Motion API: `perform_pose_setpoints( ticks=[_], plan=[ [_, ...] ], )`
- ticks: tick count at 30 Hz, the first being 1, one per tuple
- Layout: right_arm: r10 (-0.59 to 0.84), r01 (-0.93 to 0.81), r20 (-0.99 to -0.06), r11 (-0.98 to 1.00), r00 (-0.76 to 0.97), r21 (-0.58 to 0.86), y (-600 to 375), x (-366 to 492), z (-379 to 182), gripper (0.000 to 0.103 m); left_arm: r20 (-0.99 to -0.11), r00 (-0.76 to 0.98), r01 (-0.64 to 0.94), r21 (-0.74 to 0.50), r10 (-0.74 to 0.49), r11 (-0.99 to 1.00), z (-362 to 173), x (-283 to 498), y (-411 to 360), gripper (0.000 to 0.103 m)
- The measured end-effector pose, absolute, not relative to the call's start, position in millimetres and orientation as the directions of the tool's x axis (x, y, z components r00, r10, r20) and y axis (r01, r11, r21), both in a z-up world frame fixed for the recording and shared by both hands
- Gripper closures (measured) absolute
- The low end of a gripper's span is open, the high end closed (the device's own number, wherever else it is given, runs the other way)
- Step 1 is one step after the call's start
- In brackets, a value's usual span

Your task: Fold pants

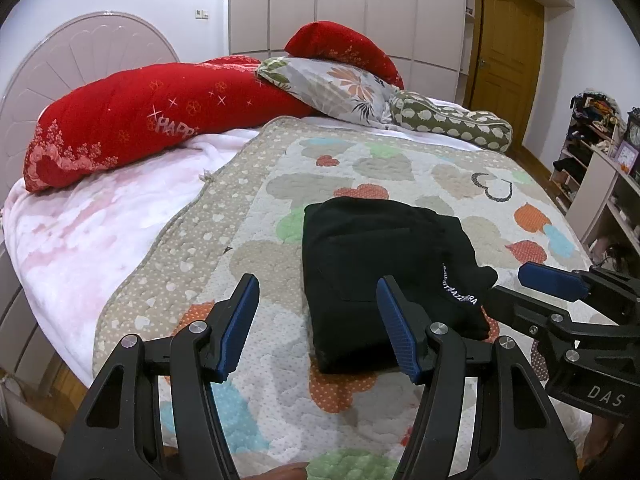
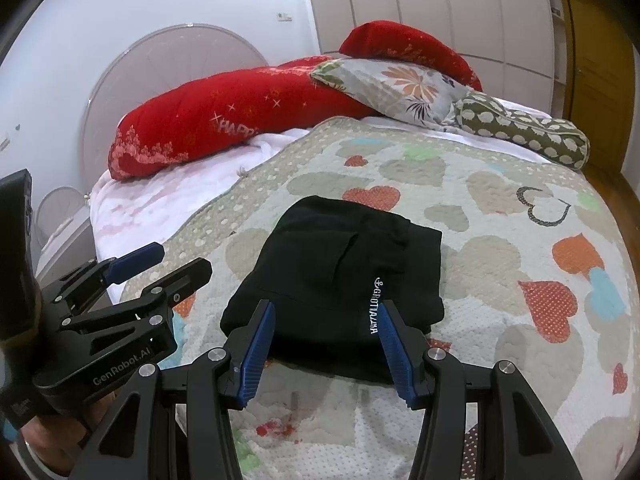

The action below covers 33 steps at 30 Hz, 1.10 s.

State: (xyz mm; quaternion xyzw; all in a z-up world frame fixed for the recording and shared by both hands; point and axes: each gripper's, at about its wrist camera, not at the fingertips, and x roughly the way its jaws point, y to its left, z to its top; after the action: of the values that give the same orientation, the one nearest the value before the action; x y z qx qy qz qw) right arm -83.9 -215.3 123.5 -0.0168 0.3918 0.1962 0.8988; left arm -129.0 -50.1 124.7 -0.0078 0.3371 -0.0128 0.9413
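Note:
The black pants point(image 1: 372, 248) lie folded into a compact rectangle on the heart-patterned quilt point(image 1: 460, 184), white lettering showing near their right edge. My left gripper point(image 1: 317, 284) hovers open over the bundle's near-left corner, nothing pressed between its blue pads. To the right, my right gripper point(image 1: 508, 282) reaches in by the bundle's near-right corner. In the right wrist view the pants point(image 2: 320, 248) sit just ahead of the right gripper point(image 2: 327, 306), which is open with its fingers either side of the near edge. The left gripper point(image 2: 184, 258) is open at the left.
Red pillows point(image 1: 132, 116), a floral pillow point(image 1: 340, 84) and a green dotted bolster point(image 1: 456, 124) line the head of the bed. A white-pink blanket point(image 1: 92, 232) covers the left side. Shelves point(image 1: 592, 160) and a wooden door point(image 1: 508, 52) stand at the right.

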Motion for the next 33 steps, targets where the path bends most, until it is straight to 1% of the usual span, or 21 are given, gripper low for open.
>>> perform_pose_setpoints(
  ticks=[33],
  plan=[
    [0.339,-0.366,-0.724,0.922,0.6,0.128,-214.3,-81.6,116.5,0.052,-0.649,0.76,0.018,-0.021,-0.027,1.0,116.4,-126.3,-51.5,0.042]
  ],
)
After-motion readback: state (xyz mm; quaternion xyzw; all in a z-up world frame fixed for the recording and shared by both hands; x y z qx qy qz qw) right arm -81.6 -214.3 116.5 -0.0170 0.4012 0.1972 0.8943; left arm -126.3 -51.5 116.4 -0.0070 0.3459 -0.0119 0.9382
